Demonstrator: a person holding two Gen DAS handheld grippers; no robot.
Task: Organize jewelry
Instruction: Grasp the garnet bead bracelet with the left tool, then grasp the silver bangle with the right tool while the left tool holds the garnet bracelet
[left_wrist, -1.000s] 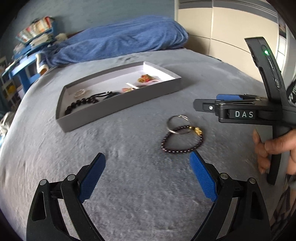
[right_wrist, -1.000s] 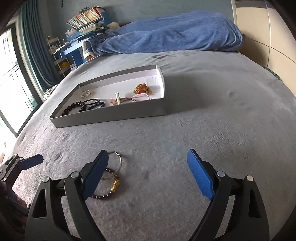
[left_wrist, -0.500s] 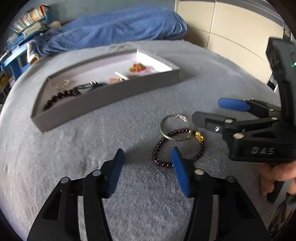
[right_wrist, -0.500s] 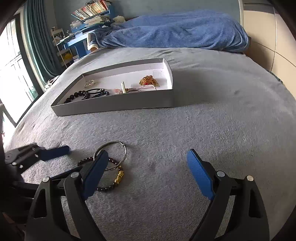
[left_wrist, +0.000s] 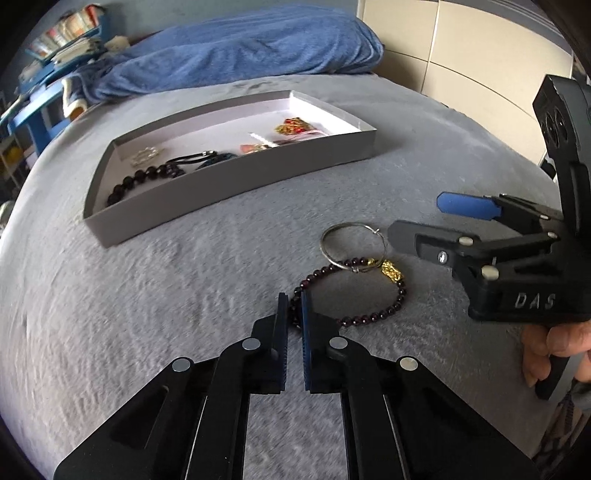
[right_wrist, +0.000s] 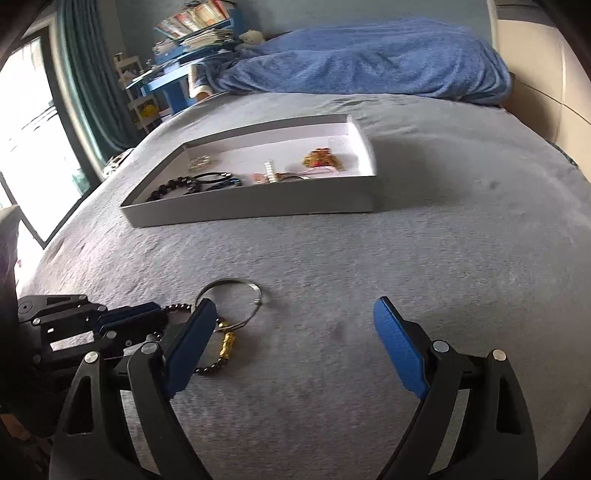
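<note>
A dark red bead bracelet (left_wrist: 369, 317) with a gold charm (left_wrist: 391, 271) lies on the grey bedspread, and a silver ring (left_wrist: 322, 242) rests across its far side. My left gripper (left_wrist: 293, 306) is shut on the bracelet's near-left beads, which show between the blue pads. My right gripper (left_wrist: 421, 221) hovers open just right of the ring, holding nothing. In the right wrist view the bracelet (right_wrist: 210, 369) and ring (right_wrist: 229, 281) sit by the left finger of my right gripper (right_wrist: 295, 306), with my left gripper (right_wrist: 159, 314) coming in from the left. Beyond stands the grey tray (left_wrist: 229, 184), holding several jewelry pieces.
A blue blanket (left_wrist: 240, 48) is piled at the head of the bed. A blue desk with books (right_wrist: 184, 55) and a window (right_wrist: 29, 129) lie to the left, cream cupboard doors (left_wrist: 461, 55) to the right. A person's hand (left_wrist: 554, 343) holds the right gripper's handle.
My left gripper's jaws went from wide open to shut on the bracelet's beads as it moved forward and down. The right gripper drifted slightly nearer the ring, still open.
</note>
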